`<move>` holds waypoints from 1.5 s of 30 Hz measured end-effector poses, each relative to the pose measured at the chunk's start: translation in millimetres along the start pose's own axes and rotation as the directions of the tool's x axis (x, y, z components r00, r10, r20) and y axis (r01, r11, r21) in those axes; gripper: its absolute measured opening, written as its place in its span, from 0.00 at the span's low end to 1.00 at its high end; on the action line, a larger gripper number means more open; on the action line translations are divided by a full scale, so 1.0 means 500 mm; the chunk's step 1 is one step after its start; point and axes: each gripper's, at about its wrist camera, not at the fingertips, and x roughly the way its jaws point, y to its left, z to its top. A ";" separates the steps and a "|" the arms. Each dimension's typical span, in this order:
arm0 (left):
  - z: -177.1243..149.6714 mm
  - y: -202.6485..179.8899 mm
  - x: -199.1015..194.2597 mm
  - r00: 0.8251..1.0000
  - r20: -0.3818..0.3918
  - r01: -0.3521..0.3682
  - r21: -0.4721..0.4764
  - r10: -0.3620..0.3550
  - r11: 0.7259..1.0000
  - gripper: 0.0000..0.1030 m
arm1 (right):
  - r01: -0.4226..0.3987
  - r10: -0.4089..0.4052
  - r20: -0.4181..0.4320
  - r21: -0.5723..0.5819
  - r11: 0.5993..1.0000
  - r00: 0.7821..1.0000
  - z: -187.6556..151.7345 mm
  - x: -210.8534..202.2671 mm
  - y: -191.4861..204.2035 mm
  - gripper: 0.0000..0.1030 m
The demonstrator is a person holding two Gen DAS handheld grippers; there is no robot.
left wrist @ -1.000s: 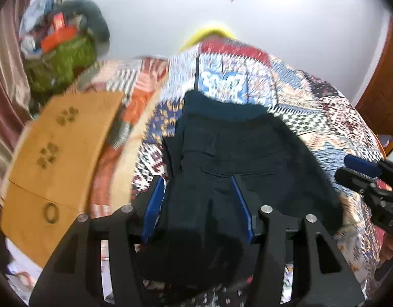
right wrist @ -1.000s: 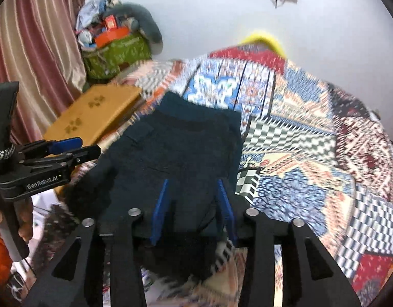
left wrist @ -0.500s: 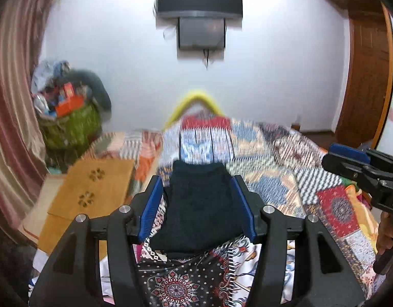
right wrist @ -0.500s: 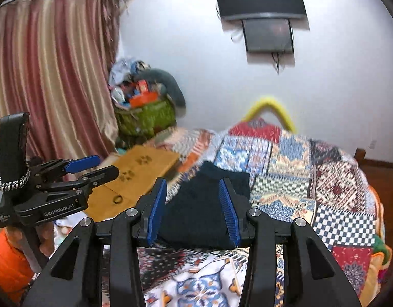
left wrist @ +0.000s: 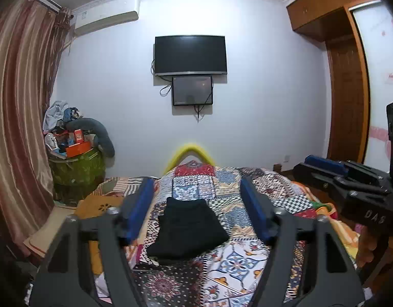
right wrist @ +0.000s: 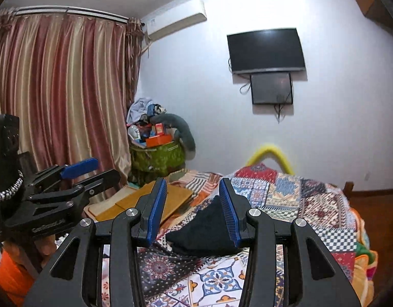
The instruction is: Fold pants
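Observation:
The dark pants [left wrist: 188, 227] lie folded in a compact rectangle on the patchwork quilt [left wrist: 270, 194], well beyond both grippers. My left gripper [left wrist: 196, 183] is held above the near end of the bed; its jaws are opening and nothing is between the blue pads [left wrist: 138, 209]. From the right wrist view, the pants [right wrist: 201, 232] show past my right gripper [right wrist: 192, 183], which stands open and holds nothing. Each gripper appears in the other's view: the right gripper [left wrist: 302, 165] at the right edge, the left gripper [right wrist: 106, 169] at the left, with a hand on its handle.
A wooden lap board [right wrist: 135, 202] lies on the bed's left side. A green basket [left wrist: 78, 168] piled with clutter stands by the striped curtain [left wrist: 19, 117]. A yellow bed-frame arc [left wrist: 191, 151], a wall TV [left wrist: 190, 55] and a wooden door [left wrist: 347, 97] lie beyond.
Both grippers have pulled back and up from the pants, letting the cloth go, and now point more level. The pants stay folded on the quilt. The left jaws have widened.

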 end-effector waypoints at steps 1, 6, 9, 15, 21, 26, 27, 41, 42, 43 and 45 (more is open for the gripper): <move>-0.004 -0.002 -0.010 1.000 0.007 0.005 -0.002 -0.005 1.000 0.75 | 0.006 -0.006 0.003 -0.002 1.000 1.000 -0.004 -0.007 0.008 0.41; -0.021 0.004 -0.039 0.999 0.035 0.004 -0.025 -0.003 1.000 0.96 | 0.033 -0.033 0.017 0.004 0.999 0.999 -0.018 -0.017 0.018 0.69; -0.025 0.007 -0.048 0.999 0.032 -0.002 -0.030 0.003 1.000 0.99 | 0.051 -0.051 0.013 0.006 0.999 0.999 -0.020 -0.014 0.020 0.83; -0.036 0.009 -0.055 0.999 0.033 -0.017 -0.034 0.019 0.999 0.99 | 0.076 -0.077 0.026 0.022 0.997 0.997 -0.029 -0.027 0.018 0.98; -0.041 0.011 -0.061 0.999 0.041 -0.019 -0.038 0.021 0.999 0.99 | 0.086 -0.086 0.033 0.010 0.996 0.996 -0.030 -0.039 0.020 0.99; -0.041 0.014 -0.062 0.999 0.043 -0.016 -0.053 0.019 0.998 1.00 | 0.081 -0.081 0.037 0.010 0.997 0.996 -0.032 -0.048 0.022 0.99; -0.041 0.015 -0.062 0.999 0.043 -0.017 -0.053 0.020 0.998 1.00 | 0.080 -0.081 0.038 0.011 0.997 0.996 -0.033 -0.047 0.022 0.99; -0.057 0.017 -0.051 1.000 0.023 -0.020 -0.050 0.021 0.999 1.00 | 0.084 -0.085 0.034 0.015 0.996 0.996 -0.032 -0.052 0.021 0.99; -0.056 0.018 -0.050 1.000 0.020 -0.018 -0.053 0.019 0.998 1.00 | 0.084 -0.085 0.032 0.015 0.996 0.996 -0.032 -0.052 0.020 0.99; -0.057 0.018 -0.047 1.000 0.016 -0.016 -0.056 0.017 0.998 1.00 | 0.085 -0.085 0.031 0.016 0.996 0.996 -0.032 -0.052 0.020 0.99; -0.058 0.019 -0.046 1.000 0.013 -0.015 -0.057 0.015 0.998 1.00 | 0.087 -0.087 0.026 0.018 0.996 0.996 -0.033 -0.053 0.018 0.99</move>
